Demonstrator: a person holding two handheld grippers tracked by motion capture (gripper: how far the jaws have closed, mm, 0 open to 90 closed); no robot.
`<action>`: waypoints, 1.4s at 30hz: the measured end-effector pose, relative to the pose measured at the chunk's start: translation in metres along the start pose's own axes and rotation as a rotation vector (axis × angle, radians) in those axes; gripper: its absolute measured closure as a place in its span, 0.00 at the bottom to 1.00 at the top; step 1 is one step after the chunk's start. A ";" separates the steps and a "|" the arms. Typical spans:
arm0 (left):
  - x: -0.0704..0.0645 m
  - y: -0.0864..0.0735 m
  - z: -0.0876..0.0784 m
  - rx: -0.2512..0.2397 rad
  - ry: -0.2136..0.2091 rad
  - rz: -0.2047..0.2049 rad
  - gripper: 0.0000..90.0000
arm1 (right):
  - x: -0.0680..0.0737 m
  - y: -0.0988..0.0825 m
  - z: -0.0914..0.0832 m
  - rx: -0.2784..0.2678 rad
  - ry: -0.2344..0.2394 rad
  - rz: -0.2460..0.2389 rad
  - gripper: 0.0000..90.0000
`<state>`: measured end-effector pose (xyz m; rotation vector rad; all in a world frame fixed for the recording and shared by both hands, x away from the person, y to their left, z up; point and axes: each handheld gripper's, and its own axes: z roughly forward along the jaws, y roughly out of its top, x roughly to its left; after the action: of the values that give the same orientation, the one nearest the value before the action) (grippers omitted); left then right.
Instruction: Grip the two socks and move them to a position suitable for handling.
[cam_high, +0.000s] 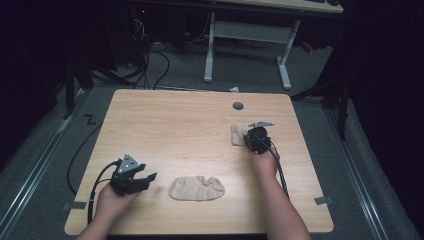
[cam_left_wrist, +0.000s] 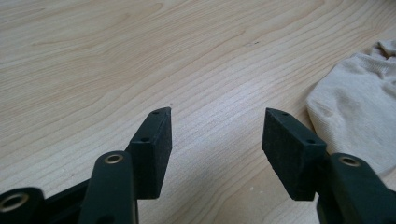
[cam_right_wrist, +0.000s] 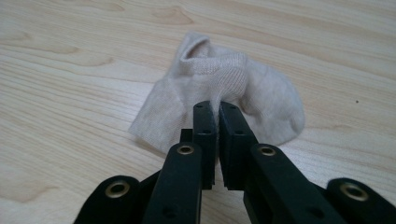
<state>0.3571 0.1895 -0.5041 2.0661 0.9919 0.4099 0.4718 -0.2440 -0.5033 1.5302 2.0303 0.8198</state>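
Observation:
Two beige socks lie on the wooden table (cam_high: 165, 125). One sock (cam_high: 197, 188) lies flat near the front edge, and its edge shows as the sock (cam_left_wrist: 359, 107) at the right of the left gripper view. My left gripper (cam_high: 150, 179) rests to its left, jaws wide apart over bare wood, nothing between the pads (cam_left_wrist: 156, 142). The second sock (cam_high: 237, 134) lies at the right middle. My right gripper (cam_high: 248, 137) is shut on a fold of this sock (cam_right_wrist: 219, 84), the fabric pinched between the fingertips (cam_right_wrist: 205, 116).
A grey round cap (cam_high: 238, 105) sits in the tabletop near the far edge. Beyond the table stand a white desk frame (cam_high: 250, 37) and loose cables on the floor. Black cables trail from both grippers off the front edge.

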 end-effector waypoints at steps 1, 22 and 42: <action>0.000 0.000 0.000 -0.004 -0.002 -0.004 0.48 | 0.000 0.000 -0.002 -0.010 0.003 -0.006 0.96; -0.007 0.002 -0.001 -0.039 -0.042 0.007 0.46 | 0.023 0.012 -0.088 -0.196 0.086 -0.086 0.96; -0.004 0.001 -0.002 -0.041 -0.027 0.011 0.45 | 0.069 0.028 -0.117 -0.299 0.211 -0.171 0.96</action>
<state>0.3539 0.1869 -0.5017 2.0359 0.9493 0.4033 0.3935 -0.1933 -0.4013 1.1308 2.0369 1.1951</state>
